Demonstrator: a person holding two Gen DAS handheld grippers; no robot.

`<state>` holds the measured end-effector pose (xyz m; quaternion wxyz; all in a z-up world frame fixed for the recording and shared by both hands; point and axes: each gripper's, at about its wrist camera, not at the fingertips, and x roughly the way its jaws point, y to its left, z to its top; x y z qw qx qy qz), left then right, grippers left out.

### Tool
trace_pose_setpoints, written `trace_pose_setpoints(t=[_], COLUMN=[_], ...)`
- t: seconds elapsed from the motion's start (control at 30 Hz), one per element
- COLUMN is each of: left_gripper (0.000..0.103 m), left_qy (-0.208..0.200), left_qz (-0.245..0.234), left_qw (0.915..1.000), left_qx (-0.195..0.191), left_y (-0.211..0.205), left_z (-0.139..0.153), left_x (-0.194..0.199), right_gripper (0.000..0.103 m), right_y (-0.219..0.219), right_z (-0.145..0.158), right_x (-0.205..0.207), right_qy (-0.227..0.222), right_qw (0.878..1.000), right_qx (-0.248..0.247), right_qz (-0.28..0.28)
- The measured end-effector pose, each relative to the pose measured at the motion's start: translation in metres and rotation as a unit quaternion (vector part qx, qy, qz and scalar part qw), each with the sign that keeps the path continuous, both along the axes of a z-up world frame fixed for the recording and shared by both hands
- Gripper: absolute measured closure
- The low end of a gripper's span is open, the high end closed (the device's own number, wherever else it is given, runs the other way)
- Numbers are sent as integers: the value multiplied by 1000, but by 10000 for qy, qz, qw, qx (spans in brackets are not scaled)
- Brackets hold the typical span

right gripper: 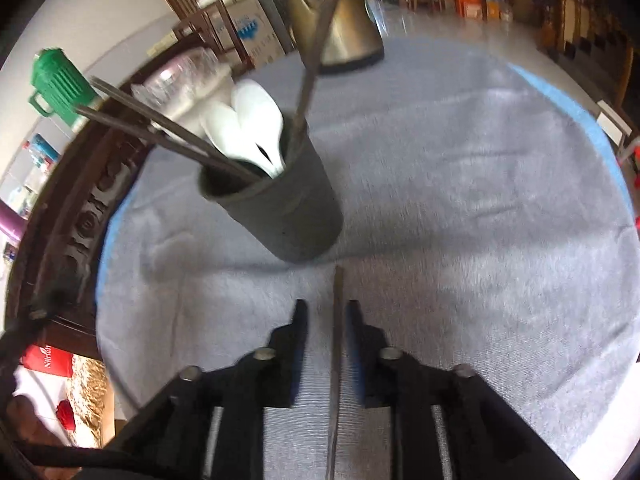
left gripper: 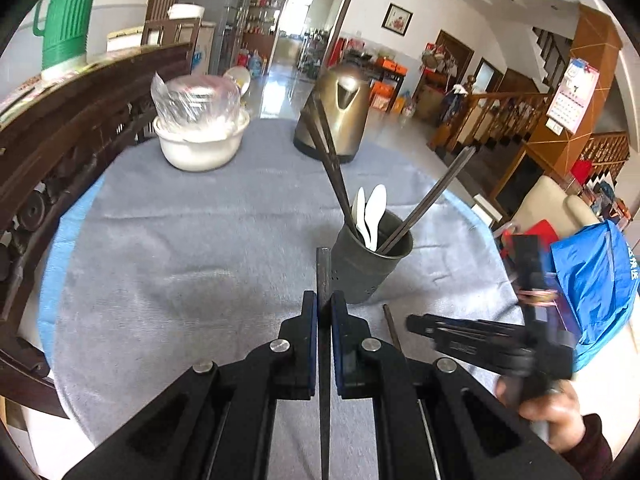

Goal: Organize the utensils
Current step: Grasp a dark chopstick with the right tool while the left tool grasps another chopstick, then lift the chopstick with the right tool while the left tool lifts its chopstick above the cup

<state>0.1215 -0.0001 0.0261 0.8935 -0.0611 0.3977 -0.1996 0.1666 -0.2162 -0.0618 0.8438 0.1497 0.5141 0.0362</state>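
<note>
— Where do the utensils stand at this moment?

— Most are in the dark utensil holder [left gripper: 370,258], which stands upright on the grey cloth [left gripper: 200,248] covering the round desk [left gripper: 64,240]. Inside it are two white spoons [left gripper: 374,212], bowls upward, with dark chopsticks [left gripper: 328,152] leaning out to one side and another pair [left gripper: 430,196] leaning to the other.

— And the left tool?

— The left tool [left gripper: 324,304] is pinched tight on a single dark chopstick [left gripper: 323,276], which runs straight forward between the blue pads and sticks out past the fingertips, its end near the holder's base in that view.

— The right one?

— In its own camera the right tool [right gripper: 328,312] has a chopstick [right gripper: 338,300] lying between the fingers, close to the right-hand finger, with a clear gap on the left side — the jaws stand partly apart, and I cannot tell whether either pad presses on it. From the left camera, the right tool points leftward across the cloth, gripped by a hand [left gripper: 556,412] in a dark red sleeve, with that chopstick's end just beside its tips.

— Anything else on the desk?

— A white bowl [left gripper: 196,140] holding clear plastic, and a brass-coloured kettle [left gripper: 334,112] at the far edge. A green jug [left gripper: 68,12] sits on dark wooden furniture beyond.
</note>
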Motion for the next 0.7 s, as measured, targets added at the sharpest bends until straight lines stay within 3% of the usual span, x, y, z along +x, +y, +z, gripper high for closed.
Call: trace_pose_setpoints(t=[0.33,0.43,0.57,0.7], left_gripper=[96,96,96,96], left_qy=[-376,-465,-544,-562], left_qz=[-107,-83,-56,9], left_qw=[9992,9989,9985,9984], left_qx=[-35,1,14,21], left_y=[15,16,17,18], left_z=[18,22,26,28], left_x=[-29,-34,-38,-39], right_gripper=[78,96,97,97], right_y=[25,39,37,33], right_z=[-42,-41,-34,-10], right_x=[28,30,25,5], right_qy=[630,544,393,-28], right_qw=[9957,9913,9936,9964], right_qx=[-671,-1170,-1036,-816], right_qz=[141,246,196,240])
